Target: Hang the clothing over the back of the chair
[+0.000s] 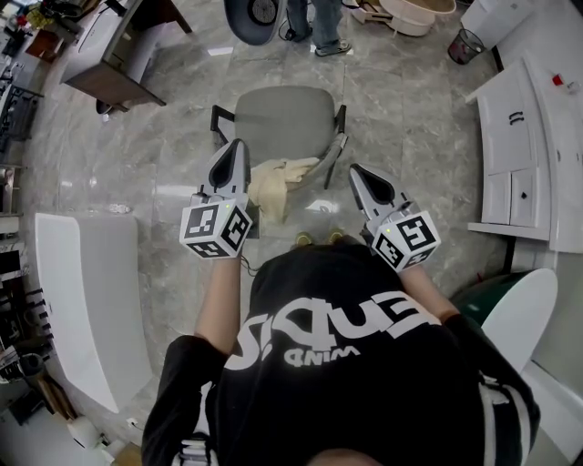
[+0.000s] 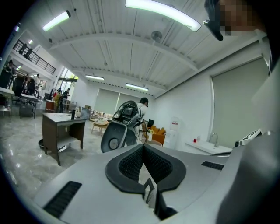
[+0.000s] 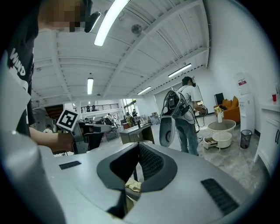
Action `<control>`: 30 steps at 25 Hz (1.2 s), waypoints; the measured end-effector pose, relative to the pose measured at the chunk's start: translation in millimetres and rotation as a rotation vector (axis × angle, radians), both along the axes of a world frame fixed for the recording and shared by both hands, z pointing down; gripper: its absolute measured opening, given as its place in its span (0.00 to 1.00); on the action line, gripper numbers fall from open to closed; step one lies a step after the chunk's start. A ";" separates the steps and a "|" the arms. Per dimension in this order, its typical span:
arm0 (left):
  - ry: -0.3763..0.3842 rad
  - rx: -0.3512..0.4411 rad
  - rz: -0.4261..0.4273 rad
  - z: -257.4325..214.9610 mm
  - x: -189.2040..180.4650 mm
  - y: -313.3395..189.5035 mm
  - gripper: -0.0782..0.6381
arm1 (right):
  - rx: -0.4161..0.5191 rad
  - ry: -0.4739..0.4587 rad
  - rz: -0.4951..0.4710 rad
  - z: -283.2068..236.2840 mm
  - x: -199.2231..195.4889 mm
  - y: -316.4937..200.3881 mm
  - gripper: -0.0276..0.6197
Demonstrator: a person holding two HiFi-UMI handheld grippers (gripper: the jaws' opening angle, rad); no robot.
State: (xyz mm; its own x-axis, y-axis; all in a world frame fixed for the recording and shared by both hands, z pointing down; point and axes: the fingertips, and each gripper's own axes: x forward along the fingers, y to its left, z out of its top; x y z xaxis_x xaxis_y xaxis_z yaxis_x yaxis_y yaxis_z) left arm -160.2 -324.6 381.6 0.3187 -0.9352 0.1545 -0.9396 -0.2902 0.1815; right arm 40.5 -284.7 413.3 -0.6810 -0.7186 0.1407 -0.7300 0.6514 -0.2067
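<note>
In the head view a grey office chair (image 1: 282, 118) stands just ahead of me. A cream piece of clothing (image 1: 276, 182) lies draped over the near edge of its back and hangs down toward me. My left gripper (image 1: 239, 146) points at the chair just left of the cloth, its jaws shut (image 2: 142, 147) with nothing between them. My right gripper (image 1: 355, 170) is level with it to the right of the cloth and apart from it, jaws also closed (image 3: 138, 144) and empty. A bit of the cream cloth (image 3: 133, 185) shows below the right jaws.
A white curved counter (image 1: 91, 300) runs along my left and white cabinets (image 1: 515, 164) along my right. A wooden desk (image 1: 109, 55) stands at the far left. A person (image 1: 314, 23) stands beyond the chair beside a round grey machine (image 1: 260, 14); a bin (image 1: 466, 44) is at the far right.
</note>
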 end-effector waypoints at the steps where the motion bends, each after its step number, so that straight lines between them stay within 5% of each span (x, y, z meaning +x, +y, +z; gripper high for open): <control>1: 0.008 -0.003 -0.001 1.3 -0.1 6.8 0.13 | 0.001 0.001 -0.003 -0.5 -1.0 0.4 0.06; 13: 0.092 -0.021 -0.029 24.8 -6.7 71.0 0.13 | 0.001 0.003 -0.039 -0.4 -13.4 4.2 0.06; 30: 0.050 -0.018 -0.033 27.5 -1.4 76.8 0.13 | 0.021 0.017 -0.068 -3.2 -13.9 6.2 0.06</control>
State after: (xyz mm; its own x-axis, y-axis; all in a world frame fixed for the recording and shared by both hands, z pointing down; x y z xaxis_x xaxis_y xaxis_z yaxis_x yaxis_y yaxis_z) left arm -161.6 -247.8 409.1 0.2958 -0.9425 0.1557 -0.9382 -0.2560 0.2329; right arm 26.5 -278.6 410.1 -0.7263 -0.6733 0.1385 -0.6870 0.7039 -0.1804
